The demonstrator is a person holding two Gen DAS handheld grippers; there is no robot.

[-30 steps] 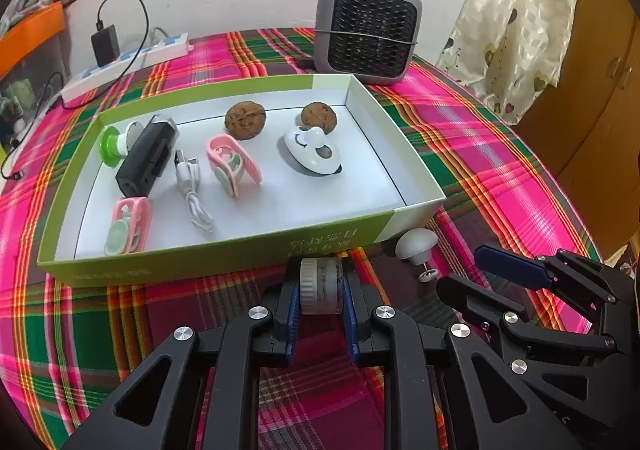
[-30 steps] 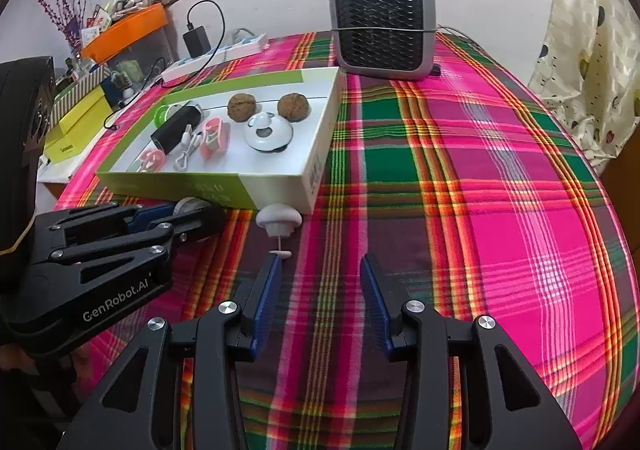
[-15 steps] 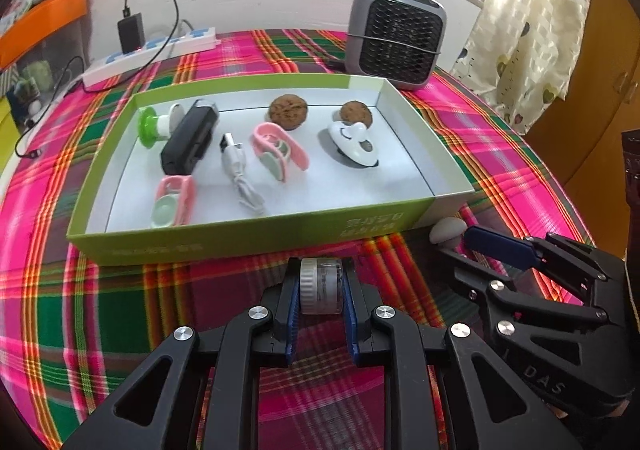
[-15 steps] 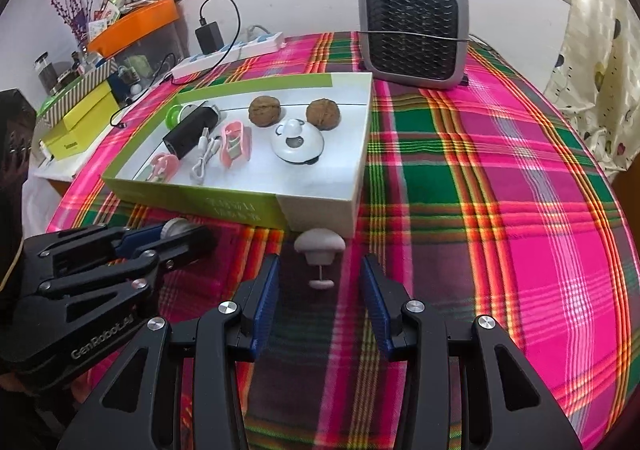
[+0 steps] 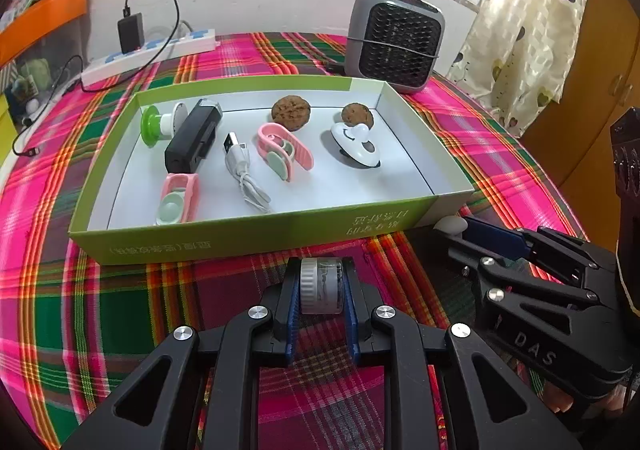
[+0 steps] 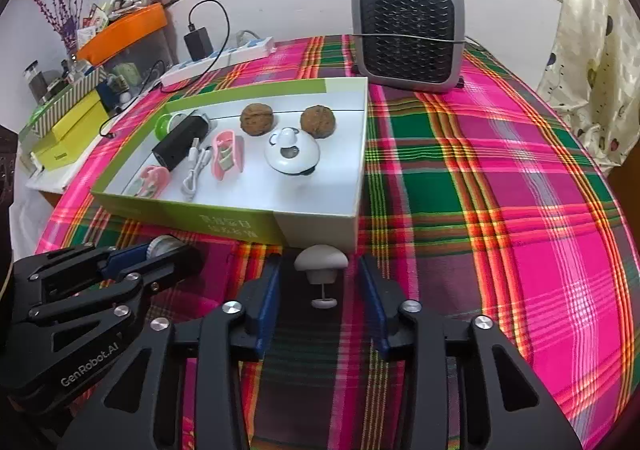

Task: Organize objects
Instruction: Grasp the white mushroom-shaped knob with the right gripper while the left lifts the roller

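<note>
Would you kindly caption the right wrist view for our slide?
Right gripper closing around a white mushroom-shaped knob beside the green box.

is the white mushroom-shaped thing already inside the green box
No, the white mushroom-shaped piece lies on the plaid cloth just outside the green box, between the closing but not yet touching fingers of the right gripper.

cloth: pink, green, red checks | box: green, white inside | heater: grey, black | clips: pink
</note>
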